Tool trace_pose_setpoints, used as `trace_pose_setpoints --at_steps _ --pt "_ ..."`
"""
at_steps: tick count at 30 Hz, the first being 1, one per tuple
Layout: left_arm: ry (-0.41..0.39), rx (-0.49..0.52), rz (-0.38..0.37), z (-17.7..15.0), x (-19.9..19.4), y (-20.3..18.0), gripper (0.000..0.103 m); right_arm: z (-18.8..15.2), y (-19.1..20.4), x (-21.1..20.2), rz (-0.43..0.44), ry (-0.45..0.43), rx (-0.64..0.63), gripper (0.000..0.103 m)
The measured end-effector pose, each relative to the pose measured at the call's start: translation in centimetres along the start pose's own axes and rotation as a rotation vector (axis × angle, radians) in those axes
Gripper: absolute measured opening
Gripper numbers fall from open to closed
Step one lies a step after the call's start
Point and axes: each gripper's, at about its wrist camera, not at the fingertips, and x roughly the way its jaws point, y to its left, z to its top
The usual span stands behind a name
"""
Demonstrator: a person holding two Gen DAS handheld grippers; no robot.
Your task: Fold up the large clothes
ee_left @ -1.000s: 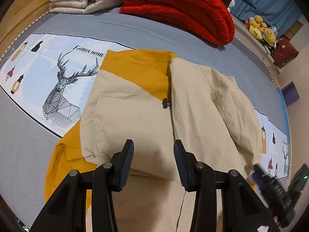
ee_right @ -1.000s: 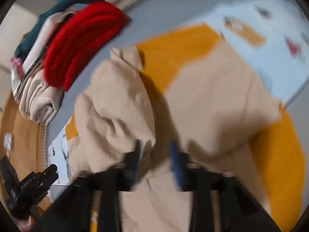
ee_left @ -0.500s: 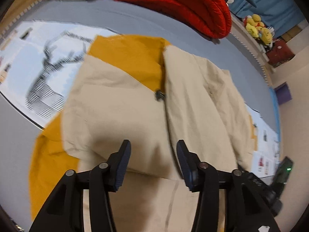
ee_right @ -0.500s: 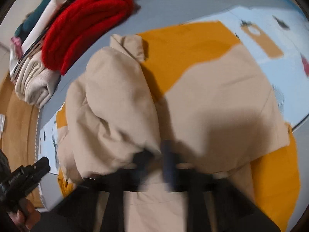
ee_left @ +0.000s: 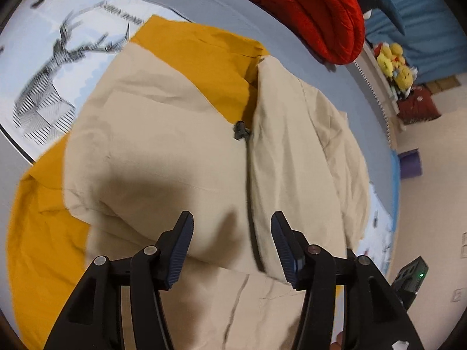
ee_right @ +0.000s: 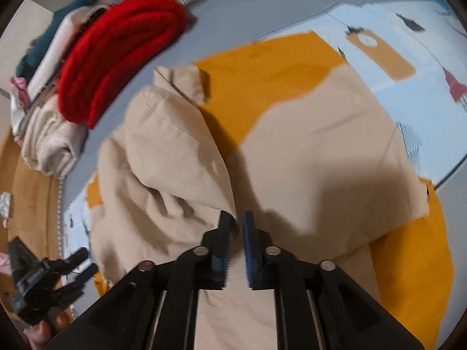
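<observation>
Both claws over the jacket (ee_left: 163, 134): left claw (ee_left: 232, 227) gaping empty, right claw (ee_right: 235, 224) narrowly parted, seemingly unclamped.

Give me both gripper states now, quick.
Left gripper: open, jaws just widened, above the beige jacket, gripping nothing.
Right gripper: narrow gap, just reopened; jacket grip cannot be told.

Soft indoor light, fisheye warping, slight motion blur

Dark vignetting is curving around both views' edges; tool shadows are falling across the beige jacket (ee_left: 163, 157), and the deer print (ee_left: 49, 81) is smearing.
</observation>
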Motion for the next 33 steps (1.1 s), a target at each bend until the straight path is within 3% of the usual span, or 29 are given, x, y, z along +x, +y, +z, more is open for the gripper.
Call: trace_pose_setpoints --at_steps 1,3,7,8,10,14,15,16,17,20,23,25,26,28,32,33 --pt "0.013 -0.018 -0.042 -0.1 0.3 0.1 0.051 0.2 0.1 -0.1 0.005 -0.007 -0.006 0.034" --pt "0.044 -0.038 -0.107 -0.5 1.1 -0.1 0.051 0.3 0.2 0.0 0.014 -0.001 -0.015 0.044" --pt "0.118 -0.060 -0.174 -1.6 3.4 -0.7 0.051 0.1 0.5 1.0 0.057 0.036 -0.029 0.043" --pt "0.128 -0.068 -0.176 -1.8 3.9 -0.7 0.051 0.0 0.7 1.2 0.069 0.036 -0.036 0.040" --pt "0.148 -0.097 -0.190 -2.3 4.8 -0.4 0.051 -0.4 1.3 1.7 0.098 0.051 -0.057 0.012" --pt "0.156 -0.136 -0.217 -2.5 5.3 0.1 0.047 -1.6 2.5 2.4 0.202 0.096 -0.058 0.003" --pt "0.146 -0.142 -0.219 -2.6 5.2 0.4 0.041 -1.9 2.8 2.4 0.231 0.105 -0.057 0.003" --pt "0.131 -0.151 -0.216 -2.5 4.9 0.7 0.020 -2.2 3.2 2.4 0.259 0.112 -0.053 0.002" --pt "0.117 -0.157 -0.207 -2.4 4.5 1.1 0.000 -2.4 3.5 2.3 0.278 0.115 -0.049 0.002" --pt "0.013 -0.126 -0.146 -1.8 1.6 1.4 0.000 -3.0 4.0 1.8 0.357 0.117 -0.010 0.002" --pt "-0.089 -0.030 -0.068 -1.3 -1.1 0.6 0.001 -3.0 3.4 1.0 0.323 0.045 0.048 0.001" --pt "-0.024 0.055 0.082 -2.0 1.0 0.6 0.001 -3.5 2.5 2.4 0.231 0.078 0.070 0.001" --pt "0.036 0.031 0.122 -2.5 2.6 1.6 0.002 -4.3 1.4 4.1 0.160 0.141 0.116 0.001" --pt "0.118 -0.040 0.163 -3.5 4.8 3.5 0.008 -5.4 0.2 5.8 0.111 0.194 0.180 0.001" --pt "0.059 0.001 0.205 -2.9 3.0 2.1 0.018 -5.0 1.3 4.9 0.057 0.151 0.140 0.013" --pt "0.031 0.020 0.228 -2.8 2.3 1.7 0.021 -4.6 1.8 4.1 0.021 0.112 0.106 0.025"
